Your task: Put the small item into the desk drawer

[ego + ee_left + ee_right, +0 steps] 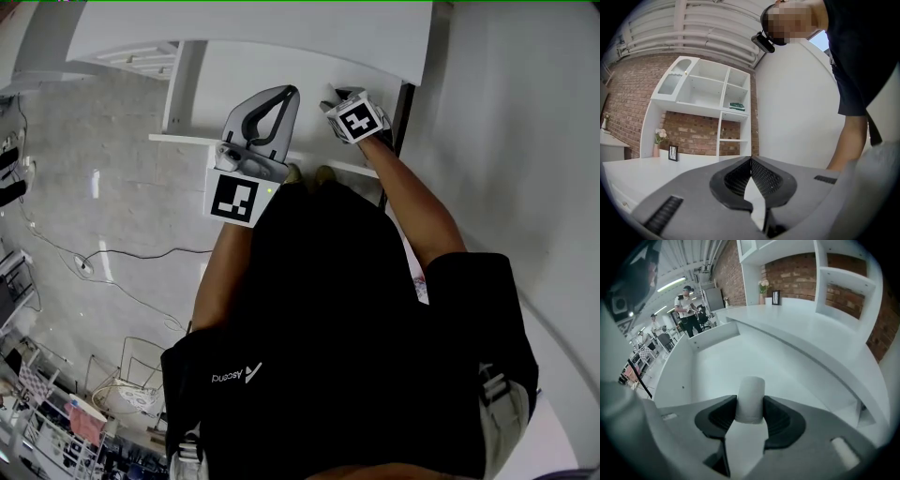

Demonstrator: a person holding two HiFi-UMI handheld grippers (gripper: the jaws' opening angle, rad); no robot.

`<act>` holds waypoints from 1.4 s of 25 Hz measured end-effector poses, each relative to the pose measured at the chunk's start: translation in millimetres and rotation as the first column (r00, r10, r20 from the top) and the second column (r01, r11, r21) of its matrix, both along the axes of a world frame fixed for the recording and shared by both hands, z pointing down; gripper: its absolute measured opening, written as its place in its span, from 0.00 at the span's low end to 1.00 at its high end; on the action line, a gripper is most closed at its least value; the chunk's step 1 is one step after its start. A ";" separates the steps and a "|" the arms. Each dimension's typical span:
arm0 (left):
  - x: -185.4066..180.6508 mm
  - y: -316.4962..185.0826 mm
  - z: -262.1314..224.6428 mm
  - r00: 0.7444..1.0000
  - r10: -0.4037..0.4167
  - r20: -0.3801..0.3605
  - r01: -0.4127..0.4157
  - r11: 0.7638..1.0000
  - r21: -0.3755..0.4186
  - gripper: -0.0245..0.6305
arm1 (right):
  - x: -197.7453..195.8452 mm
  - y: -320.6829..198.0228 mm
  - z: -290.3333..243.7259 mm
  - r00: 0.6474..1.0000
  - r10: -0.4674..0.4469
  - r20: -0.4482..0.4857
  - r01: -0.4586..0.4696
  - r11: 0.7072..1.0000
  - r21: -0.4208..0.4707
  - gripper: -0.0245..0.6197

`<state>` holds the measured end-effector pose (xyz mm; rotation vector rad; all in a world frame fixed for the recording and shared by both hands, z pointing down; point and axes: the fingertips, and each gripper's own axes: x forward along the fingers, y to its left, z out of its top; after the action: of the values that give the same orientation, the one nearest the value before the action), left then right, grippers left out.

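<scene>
Small white cylinder [751, 389] sits pinched between right tongs [750, 402] above drawer [736, 350].

White cylinder [750, 399], white drawer [719, 359], everything pale here. Red-brown brick wall [797, 268] behind the white shelf [846, 276].

The drawer [717, 357] is smooth, matt white; the small item [750, 398] looks matt, perhaps plastic; the brick wall [797, 273] is rough.

Head cam top-down; gripper cams — low over desk [811, 329].
</scene>
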<state>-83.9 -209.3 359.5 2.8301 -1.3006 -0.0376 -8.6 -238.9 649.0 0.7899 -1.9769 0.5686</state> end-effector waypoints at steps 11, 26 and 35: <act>-12.6 1.1 6.8 0.999 -0.026 0.020 0.027 0.999 -0.018 0.04 | 3.2 -3.9 35.0 0.998 0.025 -0.055 -0.028 0.998 -0.048 0.31; -21.2 8.6 12.9 0.999 -0.014 0.044 0.015 0.999 -0.042 0.04 | 15.3 8.1 45.4 0.996 0.072 -0.051 -0.076 0.994 -0.077 0.38; -11.4 10.7 16.7 0.999 0.021 0.027 -0.019 0.998 -0.056 0.04 | 6.1 4.9 -14.7 0.988 0.084 0.128 -0.090 0.995 0.044 0.38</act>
<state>-95.3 -198.6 376.2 2.8067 -1.2581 0.0376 -2.5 -234.0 634.3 0.8937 -2.0862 0.6363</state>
